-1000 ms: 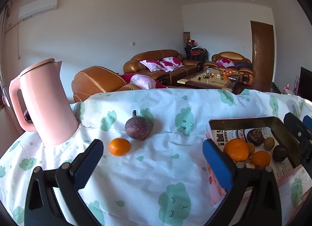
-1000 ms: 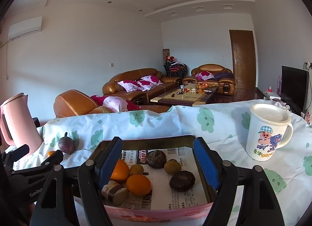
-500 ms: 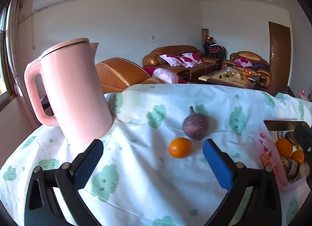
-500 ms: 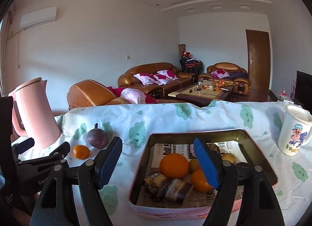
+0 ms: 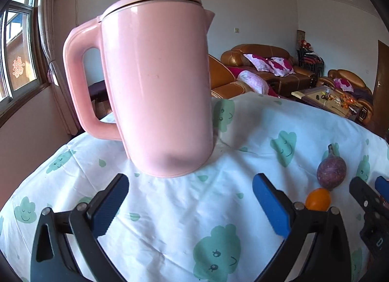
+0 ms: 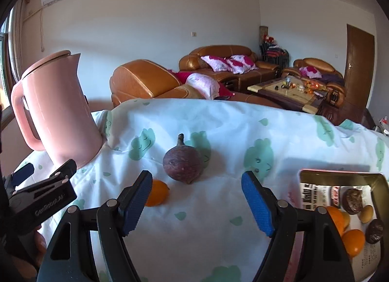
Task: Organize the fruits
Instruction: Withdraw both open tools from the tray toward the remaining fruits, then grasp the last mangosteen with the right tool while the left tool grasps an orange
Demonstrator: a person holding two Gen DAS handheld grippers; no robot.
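A purple passion fruit (image 6: 182,163) and a small orange (image 6: 156,192) lie loose on the cloud-print tablecloth (image 6: 243,136). My right gripper (image 6: 195,203) is open and empty, its jaws just short of the passion fruit, with the orange behind its left finger. A gold tin tray (image 6: 340,175) at the right holds oranges and dark fruits. My left gripper (image 5: 190,205) is open and empty, facing the pink kettle (image 5: 155,87). In the left wrist view the passion fruit (image 5: 331,172) and orange (image 5: 318,199) lie at the right.
The pink kettle (image 6: 56,111) stands at the table's left end. The left gripper's body (image 6: 39,199) shows at the lower left of the right wrist view. Sofas and a coffee table stand beyond the table's far edge.
Both grippers have swung left. The left one now faces the kettle up close; the right one has left the tray and now frames the passion fruit. Both stay open.
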